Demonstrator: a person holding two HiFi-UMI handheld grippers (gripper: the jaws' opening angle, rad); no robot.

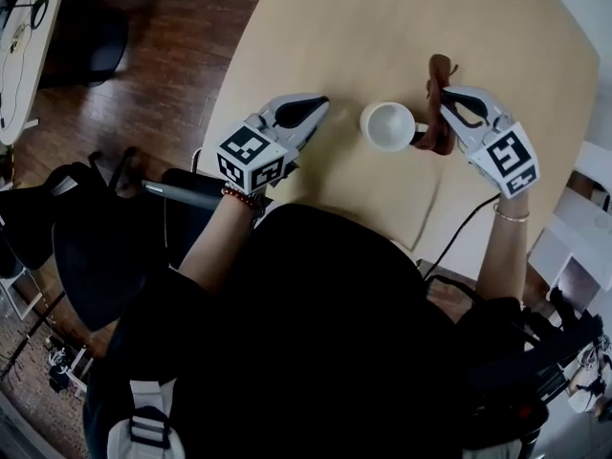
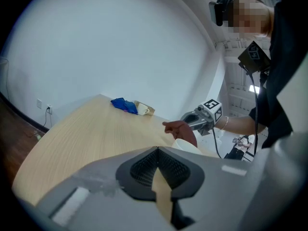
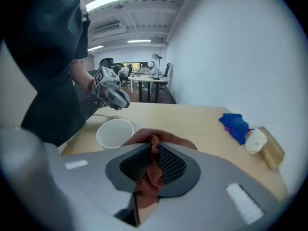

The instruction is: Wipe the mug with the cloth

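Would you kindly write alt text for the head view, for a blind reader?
Seen from above, the right claw grips a reddish-brown cloth beside a white mug on a tan table; the left claw, shut, is opposite.

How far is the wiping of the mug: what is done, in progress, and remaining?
Done: the right gripper is shut on the brown cloth. In hand: the cloth is beside the white mug, at its handle side; contact is unclear. Still to do: the wiping; the mug stands unheld on the table, the left gripper shut and empty beside it.
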